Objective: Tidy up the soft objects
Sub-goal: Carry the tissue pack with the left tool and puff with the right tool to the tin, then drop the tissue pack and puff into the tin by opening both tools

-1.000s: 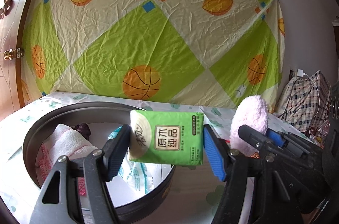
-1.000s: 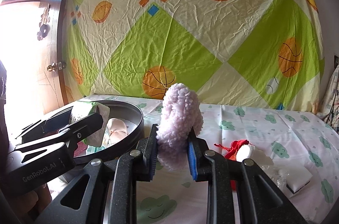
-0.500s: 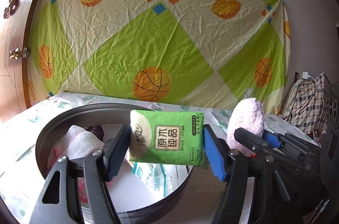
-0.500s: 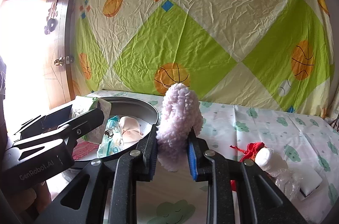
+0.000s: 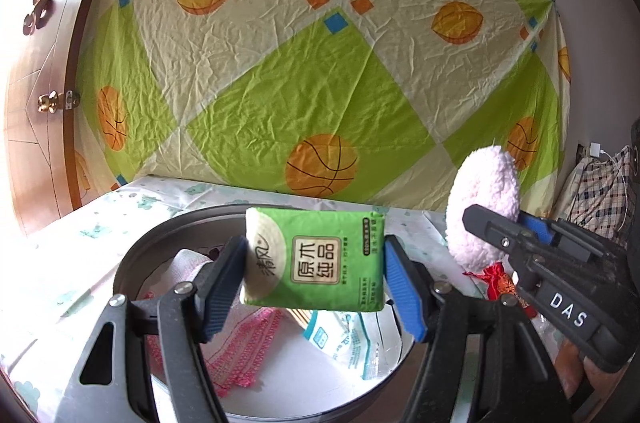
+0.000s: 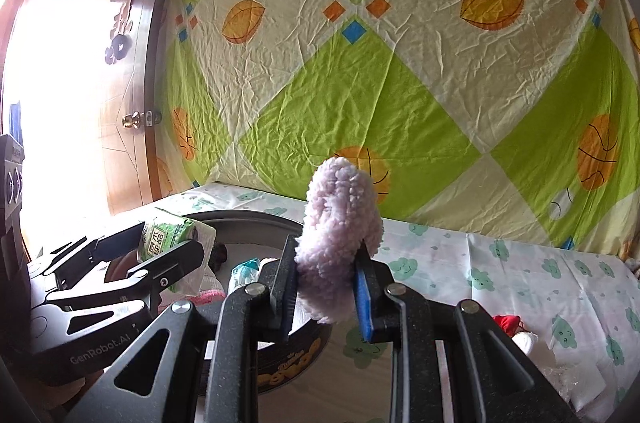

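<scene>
My left gripper [image 5: 316, 287] is shut on a green tissue pack [image 5: 316, 259] and holds it above a round dark tin [image 5: 132, 263]. The tin holds a white and pink cloth [image 5: 240, 343], a plastic wipes packet [image 5: 344, 339] and a dark item. My right gripper [image 6: 326, 293] is shut on a fluffy pink puff [image 6: 340, 231], held over the tin's right rim [image 6: 280, 223]. The puff also shows in the left wrist view [image 5: 484, 207], and the tissue pack in the right wrist view [image 6: 164, 235].
The table has a cloth with green cloud prints [image 6: 500, 275]. A red pouch [image 5: 500, 283] and a white item [image 6: 524, 341] lie to the right of the tin. A green and cream sheet [image 5: 320, 63] hangs behind. A wooden door [image 5: 36, 103] stands left. A plaid bag [image 5: 600, 191] stands far right.
Both grippers have moved left and forward over the tin, each still holding its object. The tin's inside shows more in both views.
</scene>
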`<move>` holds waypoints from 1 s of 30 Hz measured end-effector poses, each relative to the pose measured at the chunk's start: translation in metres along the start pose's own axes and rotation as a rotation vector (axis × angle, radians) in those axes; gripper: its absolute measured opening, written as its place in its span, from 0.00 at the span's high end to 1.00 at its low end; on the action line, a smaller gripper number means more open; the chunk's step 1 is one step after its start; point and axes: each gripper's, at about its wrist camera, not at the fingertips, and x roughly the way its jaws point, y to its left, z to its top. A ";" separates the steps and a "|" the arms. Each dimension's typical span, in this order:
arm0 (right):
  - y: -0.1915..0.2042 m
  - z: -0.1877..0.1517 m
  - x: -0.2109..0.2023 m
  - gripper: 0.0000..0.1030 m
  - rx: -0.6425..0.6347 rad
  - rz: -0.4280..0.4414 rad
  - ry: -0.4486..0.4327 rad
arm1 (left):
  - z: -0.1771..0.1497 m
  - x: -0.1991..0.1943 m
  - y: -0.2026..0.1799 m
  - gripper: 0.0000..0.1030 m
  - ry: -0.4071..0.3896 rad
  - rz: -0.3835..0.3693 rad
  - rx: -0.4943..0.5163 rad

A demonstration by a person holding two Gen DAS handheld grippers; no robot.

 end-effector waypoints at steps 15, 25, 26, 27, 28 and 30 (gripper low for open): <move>0.020 0.020 0.044 0.74 -0.009 0.066 0.094 | 0.014 0.016 0.043 0.34 0.072 0.094 0.007; 0.032 0.012 0.091 0.74 -0.023 0.058 0.236 | 0.017 0.041 0.053 0.34 0.156 0.131 0.054; 0.032 0.010 0.095 0.74 -0.022 0.055 0.248 | 0.017 0.044 0.053 0.34 0.166 0.135 0.063; 0.031 0.009 0.098 0.74 -0.020 0.054 0.257 | 0.018 0.046 0.053 0.34 0.173 0.138 0.067; 0.031 0.007 0.099 0.74 -0.017 0.056 0.262 | 0.018 0.048 0.054 0.34 0.181 0.142 0.070; 0.030 0.005 0.102 0.74 -0.014 0.055 0.272 | 0.018 0.052 0.055 0.34 0.199 0.143 0.077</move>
